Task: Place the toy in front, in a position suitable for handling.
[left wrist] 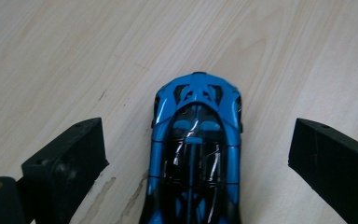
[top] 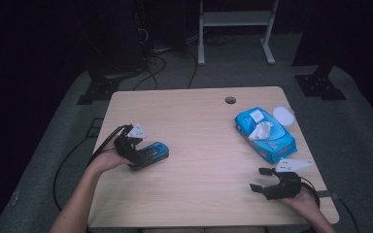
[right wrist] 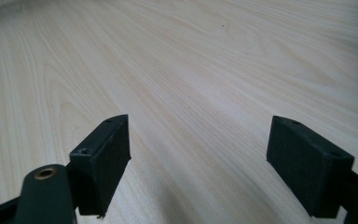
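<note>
While the toy car (left wrist: 196, 149) lies flat on the table (top: 199, 194) near its left edge, blue body with a black roof and glossy windows, the left gripper (left wrist: 196, 158) sits around it with jaws spread wide. Clear gaps show on both sides in the left gripper view, so neither pad touches the car and nothing is gripped. Car's nose points away from that camera; its rear runs off the bottom edge. In the high view the same car (top: 151, 154) sits just in front of the left gripper (top: 143, 155), with the person's left hand (top: 108, 160) behind it and the cable looping off the table edge.

Right gripper (top: 263, 180) is well apart, near the right front corner of the table, held in the right hand (top: 305, 198). Jaws wide apart and empty in the right gripper view (right wrist: 198, 163), bare wood grain between them.

Farther back on the right: a blue wipes pack (top: 266, 135) with a white tissue sticking out of the top, and a white round lid (top: 284, 114) just beside its far end. Small round hole (top: 230, 100) in the tabletop near the far edge.
</note>
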`<state>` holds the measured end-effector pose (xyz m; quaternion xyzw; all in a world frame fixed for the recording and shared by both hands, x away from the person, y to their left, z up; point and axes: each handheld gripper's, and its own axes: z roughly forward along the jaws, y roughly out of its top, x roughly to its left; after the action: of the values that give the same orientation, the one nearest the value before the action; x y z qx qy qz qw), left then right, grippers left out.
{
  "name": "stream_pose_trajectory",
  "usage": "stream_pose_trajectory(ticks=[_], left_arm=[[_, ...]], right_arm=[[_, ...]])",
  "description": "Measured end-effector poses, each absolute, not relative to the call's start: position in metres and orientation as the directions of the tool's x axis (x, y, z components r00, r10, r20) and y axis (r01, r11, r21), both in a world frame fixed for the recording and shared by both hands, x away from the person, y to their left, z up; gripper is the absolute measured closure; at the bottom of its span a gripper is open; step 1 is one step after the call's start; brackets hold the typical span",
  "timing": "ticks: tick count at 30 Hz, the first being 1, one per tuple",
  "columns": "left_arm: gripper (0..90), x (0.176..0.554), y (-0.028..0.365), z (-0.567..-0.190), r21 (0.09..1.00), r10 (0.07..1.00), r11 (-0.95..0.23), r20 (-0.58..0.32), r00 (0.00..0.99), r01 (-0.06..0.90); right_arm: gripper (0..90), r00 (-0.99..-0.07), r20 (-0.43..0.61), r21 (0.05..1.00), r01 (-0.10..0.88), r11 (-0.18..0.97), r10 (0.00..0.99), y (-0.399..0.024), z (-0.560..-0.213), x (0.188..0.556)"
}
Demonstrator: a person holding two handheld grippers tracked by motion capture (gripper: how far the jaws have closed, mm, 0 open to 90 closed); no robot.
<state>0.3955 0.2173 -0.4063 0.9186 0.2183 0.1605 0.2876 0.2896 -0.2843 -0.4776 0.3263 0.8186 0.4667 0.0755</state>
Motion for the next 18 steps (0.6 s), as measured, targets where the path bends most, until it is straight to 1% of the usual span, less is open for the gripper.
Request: stream_pose_trajectory(ticks=[1, 7, 16, 18], left_arm=[[4.7, 0.399, 0.218, -0.407, 0.593, 0.491, -0.743, 0.168, 0.855, 0.31], [4.8, 0.412, 0.214, -0.422, 0.508, 0.477, -0.789, 0.149, 0.866, 0.347], [5.6, 0.42, 0.212, -0.442, 0.44, 0.476, -0.815, 0.14, 0.868, 0.376], [7.9, 0.42, 0.212, -0.445, 0.43, 0.474, -0.818, 0.128, 0.871, 0.382]], right_arm=[[20.6, -0.777, 0.18, 0.813, 0.463, 0.354, 0.603, -0.284, -0.478, 0.29], [19.8, -0.778, 0.183, 0.809, 0.466, 0.357, 0.601, -0.283, -0.479, 0.29], [19.8, -0.78, 0.187, 0.811, 0.466, 0.355, 0.597, -0.284, -0.479, 0.29], [19.8, -0.78, 0.187, 0.812, 0.465, 0.353, 0.597, -0.284, -0.48, 0.29]])
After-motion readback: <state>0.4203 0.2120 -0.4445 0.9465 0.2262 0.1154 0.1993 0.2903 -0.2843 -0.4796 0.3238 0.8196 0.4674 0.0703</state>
